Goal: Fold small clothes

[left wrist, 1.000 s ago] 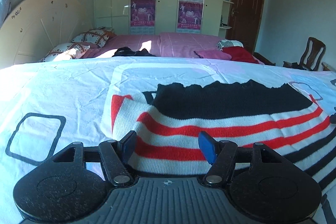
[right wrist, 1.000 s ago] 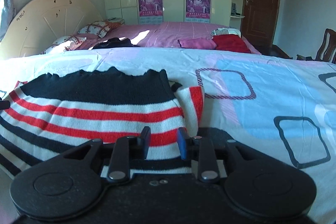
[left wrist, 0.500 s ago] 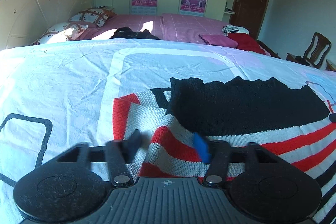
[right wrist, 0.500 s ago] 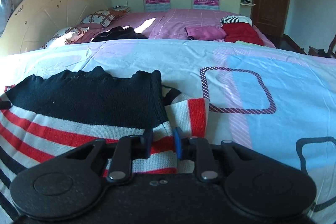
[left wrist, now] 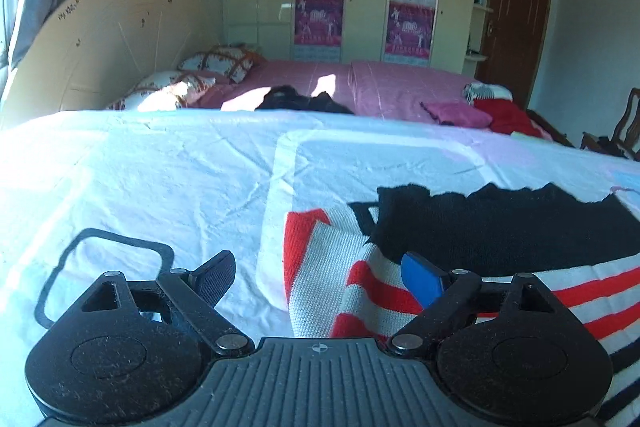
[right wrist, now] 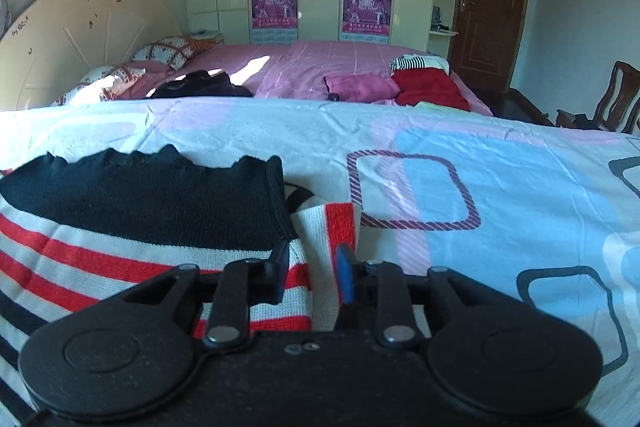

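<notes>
The sweater [left wrist: 460,267] is lying flat on the sheet [left wrist: 160,179], stretching sideways between both tools; the left gripper [left wrist: 320,277] is opening wide over its left sleeve edge, gripping nothing; the right gripper [right wrist: 312,273] is opening around the right sleeve [right wrist: 320,247], pads apparently not pressing.

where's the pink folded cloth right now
In the right wrist view the pink folded cloth lies on the far pink bed, right of centre, just left of the red garment.
</notes>
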Demonstrator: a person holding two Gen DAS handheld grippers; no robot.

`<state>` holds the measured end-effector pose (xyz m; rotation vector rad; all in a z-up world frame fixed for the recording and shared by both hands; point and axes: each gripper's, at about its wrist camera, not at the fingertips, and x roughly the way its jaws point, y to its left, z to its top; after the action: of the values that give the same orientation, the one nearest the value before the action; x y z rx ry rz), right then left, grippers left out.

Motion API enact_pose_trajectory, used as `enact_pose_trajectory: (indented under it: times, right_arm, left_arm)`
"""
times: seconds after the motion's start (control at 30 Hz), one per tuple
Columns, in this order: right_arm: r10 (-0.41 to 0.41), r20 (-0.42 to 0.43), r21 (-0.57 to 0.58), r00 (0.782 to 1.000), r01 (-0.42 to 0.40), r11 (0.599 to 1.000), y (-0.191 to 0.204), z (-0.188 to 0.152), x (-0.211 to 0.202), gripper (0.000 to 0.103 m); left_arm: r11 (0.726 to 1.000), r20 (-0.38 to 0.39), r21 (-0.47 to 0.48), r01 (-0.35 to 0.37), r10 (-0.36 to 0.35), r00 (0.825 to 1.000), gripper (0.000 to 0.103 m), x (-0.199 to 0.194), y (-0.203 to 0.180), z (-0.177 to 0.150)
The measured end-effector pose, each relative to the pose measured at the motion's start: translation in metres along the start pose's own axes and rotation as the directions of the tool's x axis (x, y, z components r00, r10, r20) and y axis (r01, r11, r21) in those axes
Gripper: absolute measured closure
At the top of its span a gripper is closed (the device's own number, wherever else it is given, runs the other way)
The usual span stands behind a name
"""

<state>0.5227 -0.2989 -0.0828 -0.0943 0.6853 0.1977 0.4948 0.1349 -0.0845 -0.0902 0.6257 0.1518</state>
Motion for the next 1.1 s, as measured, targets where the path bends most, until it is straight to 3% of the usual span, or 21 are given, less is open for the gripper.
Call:
enact_pose_trajectory:
  times: [0.17, 0.23, 0.3, 0.37, 0.43, 0.53, 0.63, 0.67, 0.8, 0.87, 1.03, 1.1]
  right_arm:
    - [0.065, 0.015, -0.009, 0.998, -0.065, 0.998, 0.013, -0.013, -0.036, 0.076]
    - [0.09, 0.018, -0.029, 0.996, -0.089, 0.996, 0.026, -0.02, -0.051, 0.076]
    - [0.115, 0.021, -0.053, 0.993, -0.114, 0.992, 0.042, -0.027, -0.063, 0.077]
    - [0.141, 0.017, -0.064, 0.99, -0.14, 0.988, 0.057, -0.032, -0.071, 0.077]
    - [0.162, 0.018, -0.068, 0.987, -0.161, 0.985, 0.069, -0.035, -0.075, 0.077]
    - [0.185, 0.011, -0.064, 0.983, -0.184, 0.981, 0.088, -0.034, -0.077, 0.077]
    - [0.204, 0.011, -0.066, 0.979, -0.203, 0.977, 0.101, -0.033, -0.08, 0.077]
    - [0.209, 0.013, -0.066, 0.978, -0.207, 0.976, 0.104, -0.033, -0.082, 0.077]
    - [0.222, 0.017, -0.063, 0.975, -0.22, 0.973, 0.11, -0.033, -0.086, 0.077]
    - [0.226, 0.016, -0.054, 0.974, -0.225, 0.973, 0.111, -0.032, -0.086, 0.077]
    - [0.254, 0.007, -0.036, 0.967, -0.253, 0.967, 0.117, -0.024, -0.074, 0.081]
    - [0.274, -0.005, -0.035, 0.962, -0.274, 0.961, 0.123, -0.019, -0.063, 0.092]
  left_arm:
    - [0.991, 0.009, -0.122, 0.061, -0.06, 0.998, 0.015, -0.059, 0.016, -0.032]
    - [0.969, -0.009, -0.229, 0.098, -0.103, 0.995, 0.015, -0.078, 0.025, -0.055]
    - [0.937, -0.022, -0.328, 0.119, -0.133, 0.991, 0.027, -0.094, 0.033, -0.078]
    - [0.873, -0.036, -0.466, 0.145, -0.183, 0.983, 0.037, -0.101, 0.042, -0.098]
    - [0.779, -0.02, -0.593, 0.204, -0.267, 0.964, 0.037, -0.099, 0.046, -0.118]
    - [0.688, -0.01, -0.686, 0.235, -0.332, 0.943, 0.037, -0.082, 0.044, -0.134]
    - [0.597, 0.035, -0.764, 0.245, -0.34, 0.94, 0.038, -0.063, 0.043, -0.144]
    - [0.578, 0.05, -0.777, 0.248, -0.337, 0.94, 0.039, -0.059, 0.042, -0.145]
    - [0.551, 0.09, -0.795, 0.255, -0.308, 0.947, 0.046, -0.044, 0.037, -0.144]
    - [0.514, 0.13, -0.813, 0.273, -0.297, 0.946, 0.046, -0.038, 0.037, -0.143]
    - [0.513, 0.172, -0.803, 0.303, -0.287, 0.942, 0.046, -0.006, 0.028, -0.126]
    - [0.526, 0.183, -0.793, 0.308, -0.276, 0.943, 0.046, 0.005, 0.025, -0.118]
